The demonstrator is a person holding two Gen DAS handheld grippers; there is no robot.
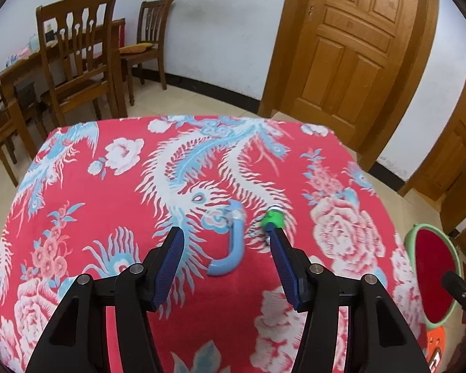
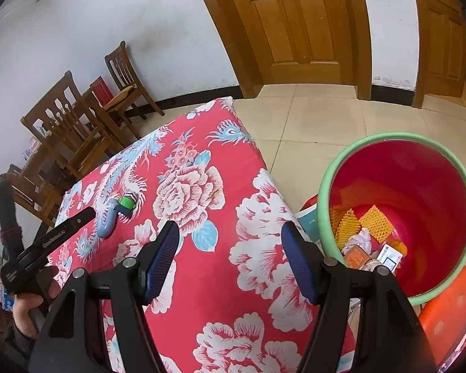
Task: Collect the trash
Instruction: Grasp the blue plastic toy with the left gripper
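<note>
Both tongs stand released with nothing between their blue pads. The left gripper [image 1: 226, 233] is tipped down at the table with its jaws spread to either side of a curved blue plastic piece [image 1: 230, 248], which lies flat on the cloth and is not yet touched. The right-hand pad's tip sits just at a small green piece [image 1: 273, 219] lying beside the blue one, though whether it touches I cannot tell. The spread looks chosen to straddle the blue piece so the jaws can close across its narrow stem. Seen from the other side, the left gripper's black finger [image 2: 77, 217] reaches in over that same pair, the blue piece [image 2: 107, 220] and the green one [image 2: 127, 202] lying close together toward the table's far side, with a hand [image 2: 28, 304] on the handle below. The right gripper [image 2: 230, 239] hangs empty over the near edge of the red flowered tablecloth [image 2: 202, 279], between the table and the green-rimmed red bucket [image 2: 323, 192] standing on the floor just beside it. That bucket already holds orange mesh scraps, a crumpled white wad and small cartons, so it is plainly where the rubbish goes. I would judge these two pieces the only litter left in view on the table, and the left tongs about to take one.
</note>
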